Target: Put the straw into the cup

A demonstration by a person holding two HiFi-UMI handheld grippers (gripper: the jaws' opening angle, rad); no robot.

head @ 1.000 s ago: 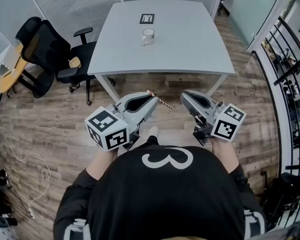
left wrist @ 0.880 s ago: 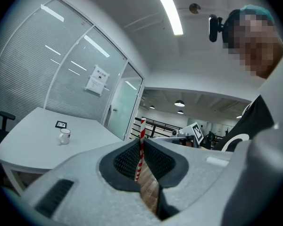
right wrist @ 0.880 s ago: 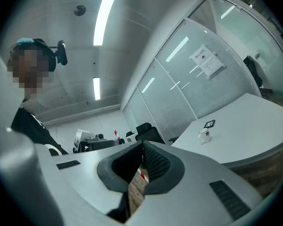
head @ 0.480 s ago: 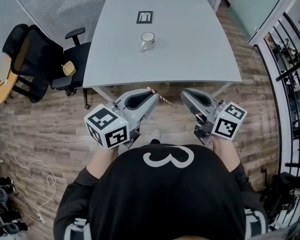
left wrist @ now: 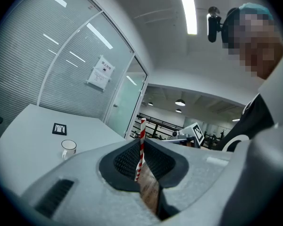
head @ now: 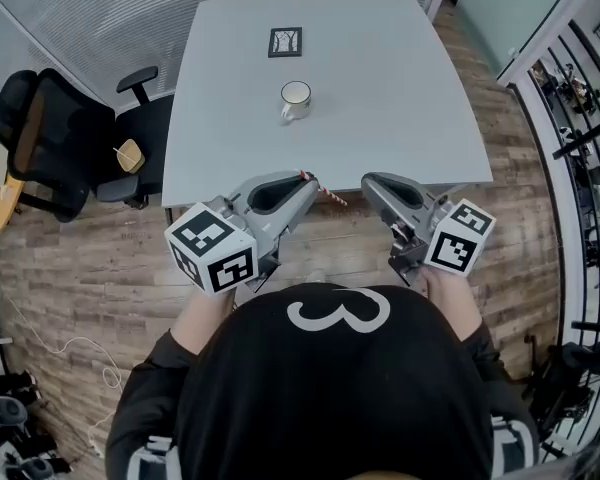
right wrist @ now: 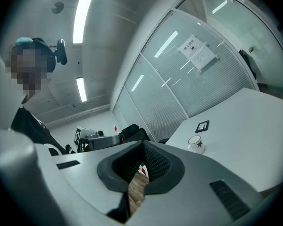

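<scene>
**Straw gripped at the near edge of the worktop**

Two hand-held grippers are seen from the head view, held side by side at the near edge of a white worktop [head: 400, 108]. The jaws of the left gripper [head: 305, 182] are closed on a red-and-white striped straw [head: 325, 194], which is pinched between the pads. It sticks out past the tips, slanted toward the right gripper [head: 371, 182] (in the left gripper view it stands nearly upright). The right gripper's jaws are closed tip to tip, with nothing held. A white cup [head: 295, 98] with a handle is set well apart from both grippers, in the far half of the worktop. A black-framed card [head: 285, 41] is laid beyond it, by the far edge. A black office chair [head: 55, 143] is placed off the left edge.
</scene>
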